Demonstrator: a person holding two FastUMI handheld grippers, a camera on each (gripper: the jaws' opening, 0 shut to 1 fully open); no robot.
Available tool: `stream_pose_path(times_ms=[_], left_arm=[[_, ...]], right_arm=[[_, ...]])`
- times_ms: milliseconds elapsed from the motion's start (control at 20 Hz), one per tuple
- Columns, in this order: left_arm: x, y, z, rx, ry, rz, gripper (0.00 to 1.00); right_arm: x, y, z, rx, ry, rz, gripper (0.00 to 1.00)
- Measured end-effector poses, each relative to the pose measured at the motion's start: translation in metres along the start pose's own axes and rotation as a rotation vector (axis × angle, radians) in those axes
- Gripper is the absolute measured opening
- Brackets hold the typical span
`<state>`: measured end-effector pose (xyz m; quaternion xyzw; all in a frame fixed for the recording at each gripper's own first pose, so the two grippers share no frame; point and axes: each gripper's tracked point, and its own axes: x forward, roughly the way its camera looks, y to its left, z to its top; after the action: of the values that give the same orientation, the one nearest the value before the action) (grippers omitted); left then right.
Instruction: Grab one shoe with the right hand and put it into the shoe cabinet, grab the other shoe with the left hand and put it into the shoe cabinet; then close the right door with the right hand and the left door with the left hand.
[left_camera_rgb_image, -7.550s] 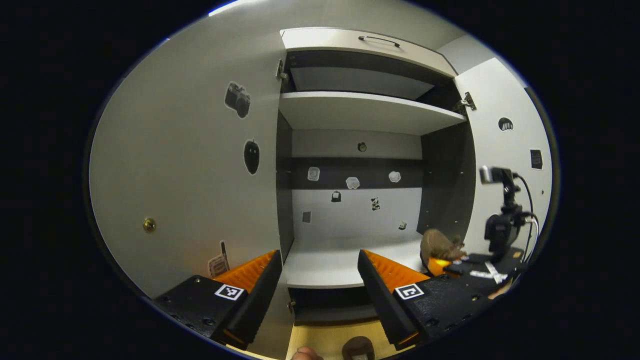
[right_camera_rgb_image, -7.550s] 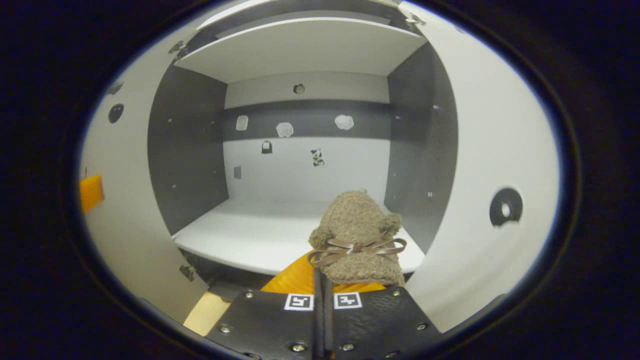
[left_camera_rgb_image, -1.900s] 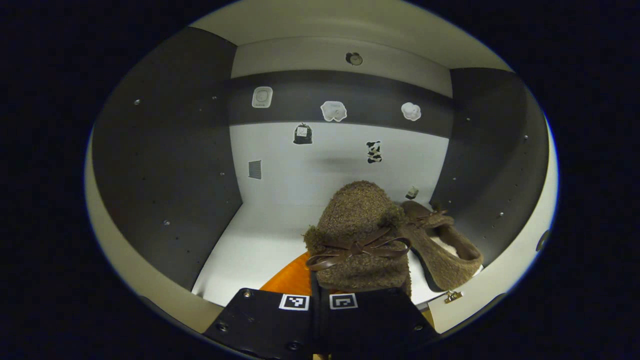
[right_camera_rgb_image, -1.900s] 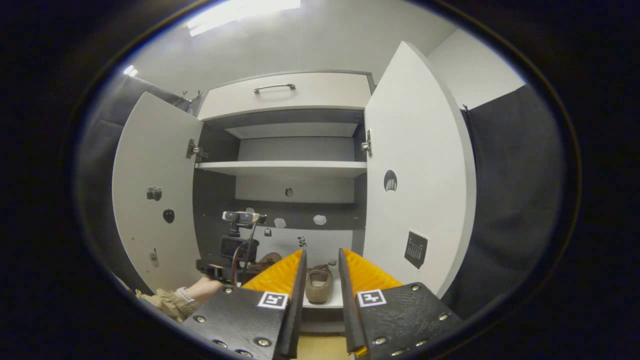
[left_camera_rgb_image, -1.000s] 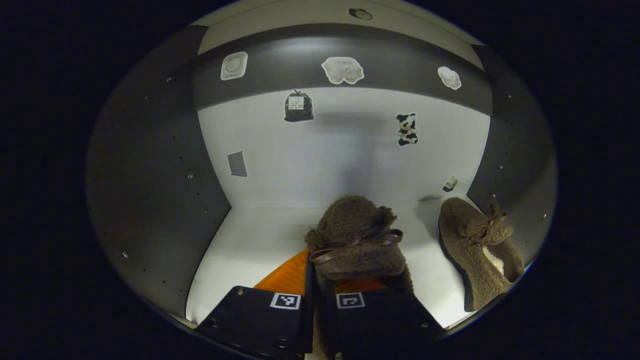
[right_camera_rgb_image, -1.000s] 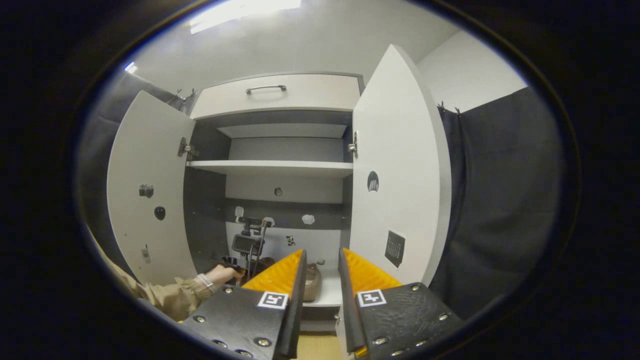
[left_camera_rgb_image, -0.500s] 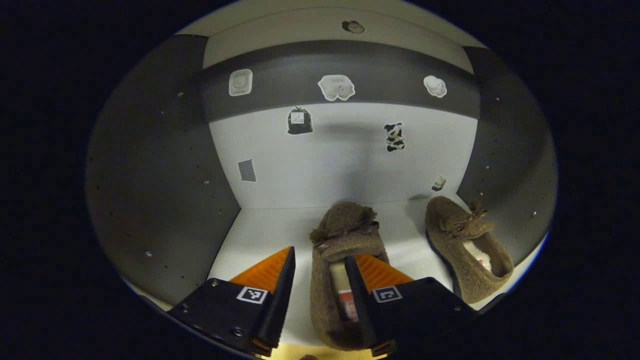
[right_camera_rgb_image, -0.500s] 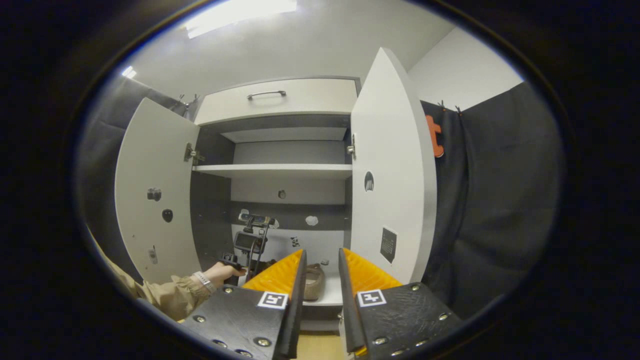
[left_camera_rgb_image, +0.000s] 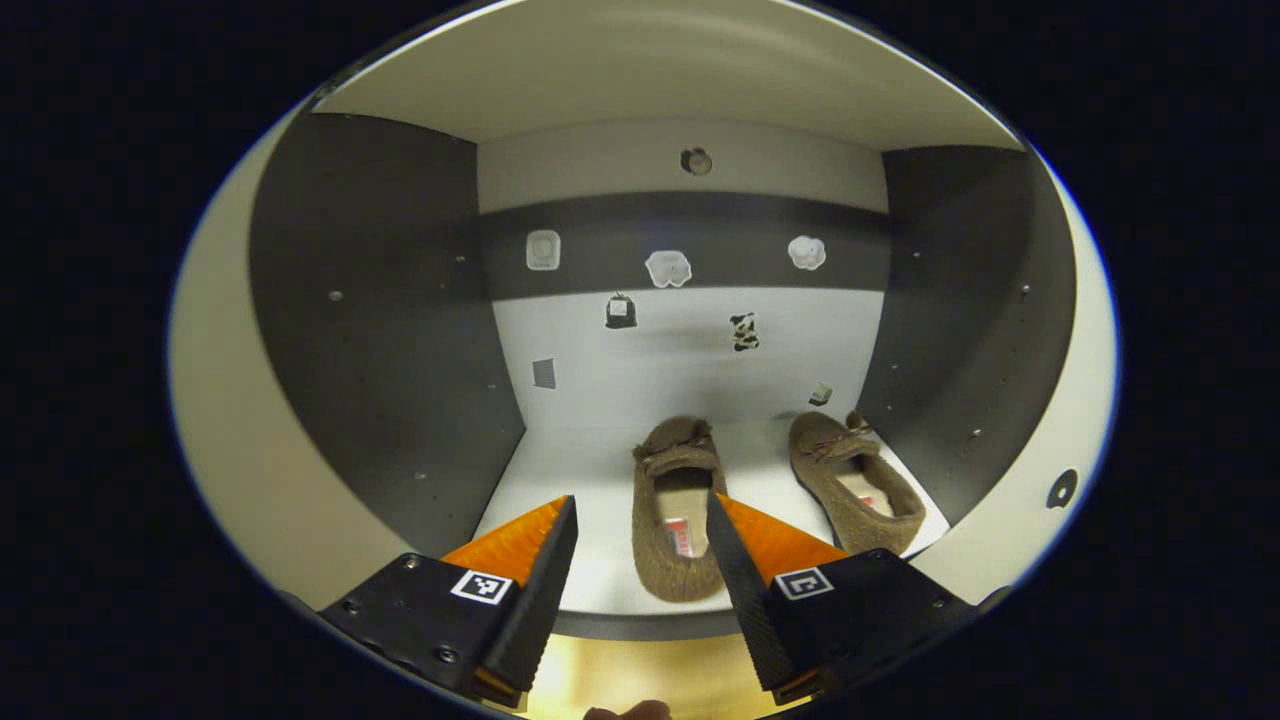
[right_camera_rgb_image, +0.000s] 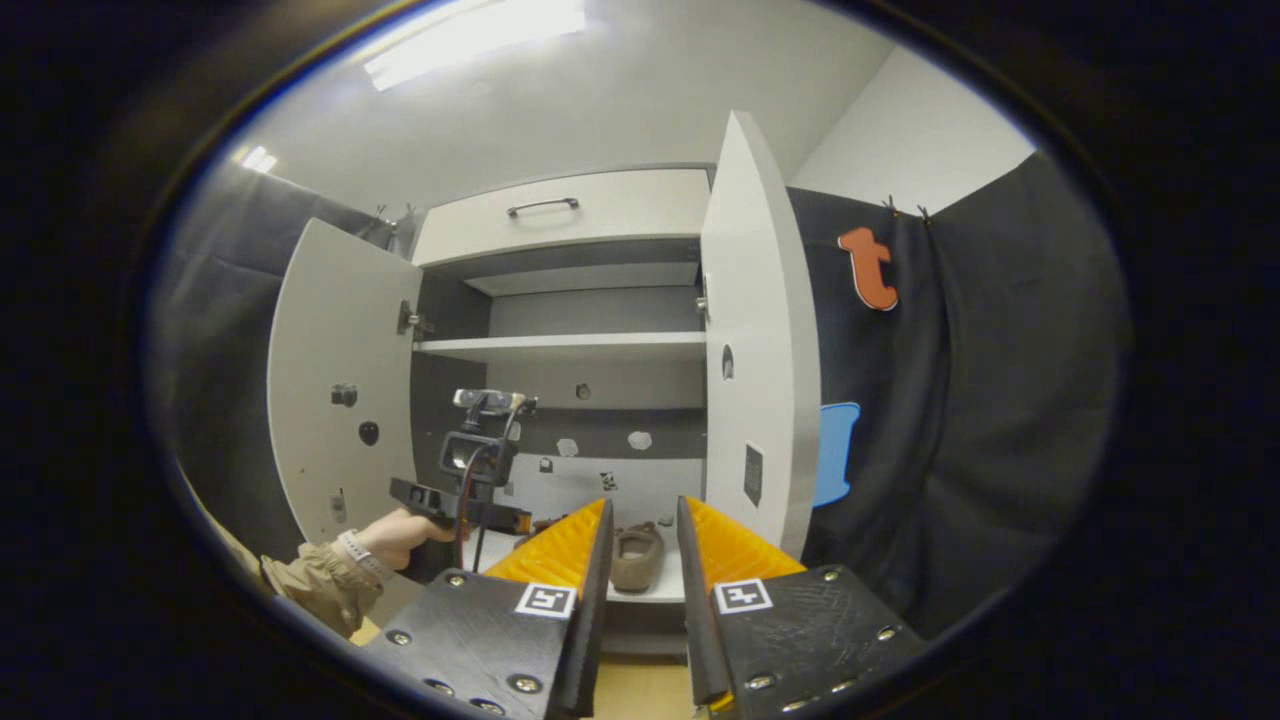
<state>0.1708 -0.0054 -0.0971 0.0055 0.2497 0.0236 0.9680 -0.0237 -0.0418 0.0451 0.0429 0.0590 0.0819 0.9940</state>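
In the left gripper view, your left claw is spread wide and grips nothing. Straight ahead of it, one brown shoe lies on the cabinet shelf, heel toward you, seen between the fingers. The second shoe sits just to the right, by the dark side wall.

In the right gripper view, your right claw is also spread and empty. Beyond its fingers a shoe rests on the shelf. The right door stands open just right of the claw, the left door open farther left, where a hand holds the other gripper.
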Motion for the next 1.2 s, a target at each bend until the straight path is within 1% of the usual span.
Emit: stream_pose_path(times_ms=[50,100,250,450,500,600,650,700,750,800,850,900,1000,1050,1100,1150,1200], left_arm=[[-0.013,0.001,0.002,-0.004,-0.014,0.001,0.82],[-0.026,0.0,0.003,-0.01,-0.027,-0.006,0.88],[-0.063,-0.001,0.006,-0.035,-0.063,-0.021,0.89],[-0.11,-0.005,0.006,-0.042,-0.106,-0.048,0.89],[-0.122,-0.003,0.0,-0.042,-0.118,-0.058,0.89],[-0.141,-0.009,-0.002,-0.049,-0.136,-0.075,0.89],[-0.15,-0.011,-0.003,-0.048,-0.14,-0.085,0.89],[-0.158,-0.014,-0.004,-0.044,-0.145,-0.098,0.89],[-0.167,-0.016,-0.005,-0.036,-0.149,-0.109,0.89],[-0.174,-0.018,-0.007,-0.031,-0.152,-0.122,0.89],[-0.182,-0.019,-0.008,-0.031,-0.156,-0.132,0.89],[-0.189,-0.019,-0.007,-0.039,-0.166,-0.139,0.89],[-0.202,-0.023,-0.002,-0.082,-0.205,-0.171,0.89],[-0.209,-0.024,-0.001,-0.098,-0.216,-0.187,0.88],[-0.216,-0.021,-0.003,-0.104,-0.224,-0.191,0.87],[-0.222,-0.015,-0.003,-0.099,-0.232,-0.181,0.87],[-0.227,-0.009,-0.003,-0.092,-0.24,-0.165,0.87]], right_arm=[[-0.004,-0.002,0.001,0.003,-0.001,0.006,0.36],[-0.009,-0.006,0.002,0.008,-0.005,0.008,0.36],[-0.024,-0.019,0.006,0.012,-0.014,0.008,0.36],[-0.041,-0.053,0.009,-0.008,-0.025,-0.045,0.36],[-0.045,-0.065,0.009,-0.01,-0.024,-0.066,0.36],[-0.046,-0.086,0.0,-0.007,-0.006,-0.101,0.36],[-0.046,-0.093,-0.003,-0.004,0.002,-0.113,0.33],[-0.043,-0.1,-0.009,-0.003,0.012,-0.118,0.39],[-0.04,-0.108,-0.013,-0.005,0.023,-0.124,0.39],[-0.034,-0.111,-0.02,-0.006,0.031,-0.122,0.36],[-0.029,-0.115,-0.024,-0.006,0.039,-0.121,0.47],[-0.024,-0.117,-0.03,-0.006,0.048,-0.112,0.43],[-0.019,-0.121,-0.041,-0.002,0.065,-0.098,0.57],[-0.016,-0.122,-0.045,0.005,0.078,-0.089,0.6],[-0.013,-0.119,-0.05,0.019,0.089,-0.069,0.6],[-0.011,-0.116,-0.055,0.035,0.102,-0.048,0.62],[-0.01,-0.116,-0.058,0.042,0.111,-0.044,0.58]])
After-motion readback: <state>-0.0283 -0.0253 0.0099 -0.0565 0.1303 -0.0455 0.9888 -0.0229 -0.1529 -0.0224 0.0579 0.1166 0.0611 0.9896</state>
